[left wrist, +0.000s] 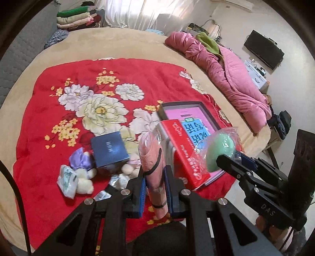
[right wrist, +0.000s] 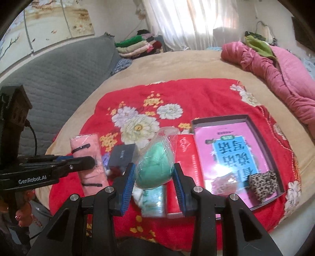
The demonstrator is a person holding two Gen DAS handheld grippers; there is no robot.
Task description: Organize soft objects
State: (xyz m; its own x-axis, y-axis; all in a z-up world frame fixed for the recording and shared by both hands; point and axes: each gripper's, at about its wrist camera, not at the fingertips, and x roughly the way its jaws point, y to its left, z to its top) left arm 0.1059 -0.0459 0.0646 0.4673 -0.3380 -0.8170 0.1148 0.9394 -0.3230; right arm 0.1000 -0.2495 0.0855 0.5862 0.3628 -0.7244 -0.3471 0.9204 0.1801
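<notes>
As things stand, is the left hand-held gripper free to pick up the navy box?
Probably not: the left hand-held gripper is shut on a pink roll. The navy box lies uncovered on the blanket, so only the full grip blocks it.

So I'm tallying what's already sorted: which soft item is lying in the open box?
The leopard-print item, in the grey box's near corner. The pink roll and green bagged piece are held in fingers.

Home bedroom, wide bed under a beige sheet (left wrist: 137,43) and red floral blanket (left wrist: 122,78), grey quilted headboard (right wrist: 59,78), white curtains (right wrist: 196,23) (daylight behind), stacked folded clothes (left wrist: 78,17)
</notes>
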